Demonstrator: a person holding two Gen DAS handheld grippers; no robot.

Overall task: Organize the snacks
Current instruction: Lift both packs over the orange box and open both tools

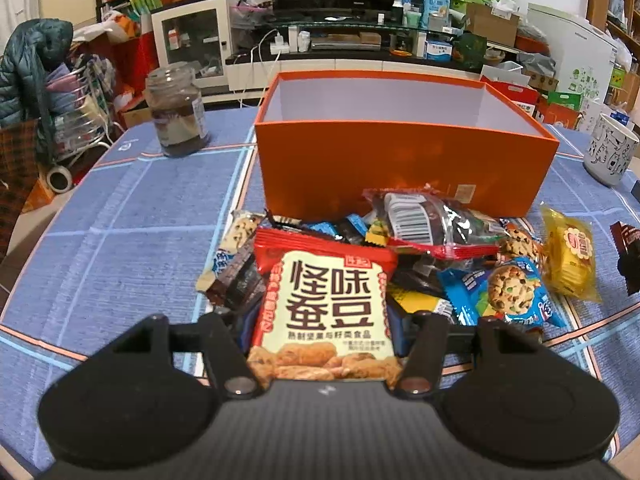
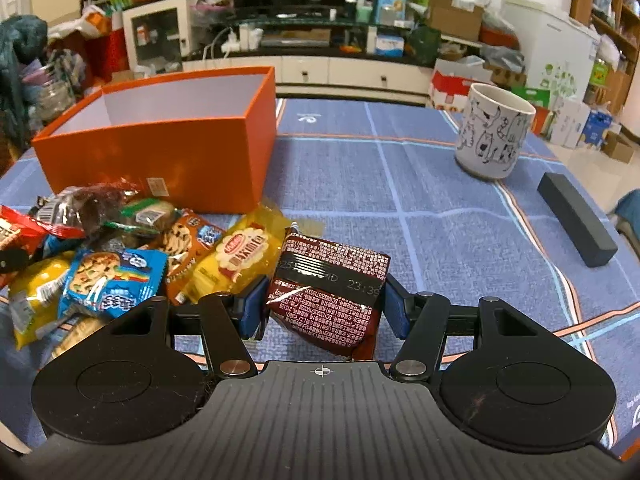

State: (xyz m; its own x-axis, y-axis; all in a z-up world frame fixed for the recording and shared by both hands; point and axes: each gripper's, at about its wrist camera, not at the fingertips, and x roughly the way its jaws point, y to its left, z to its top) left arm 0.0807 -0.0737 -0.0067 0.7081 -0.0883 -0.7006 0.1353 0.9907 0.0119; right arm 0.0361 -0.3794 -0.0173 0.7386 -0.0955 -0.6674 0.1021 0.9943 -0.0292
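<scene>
An open orange box (image 1: 400,160) (image 2: 160,152) stands on the blue tablecloth, and nothing shows inside it. A heap of snack packets (image 1: 440,256) (image 2: 120,248) lies in front of the box. My left gripper (image 1: 324,320) is shut on a red and cream bean snack packet (image 1: 326,308), held over the heap's near side. My right gripper (image 2: 326,300) is shut on a dark red packet (image 2: 332,292) with small white print, just right of the heap and off the cloth. A yellow biscuit packet (image 2: 236,256) (image 1: 568,256) lies beside it.
A glass jar (image 1: 176,112) of dark contents stands left of the box. A white cat-print mug (image 2: 494,132) (image 1: 608,152) stands to the right. A long black block (image 2: 576,220) lies near the table's right edge. Room clutter and a TV stand fill the background.
</scene>
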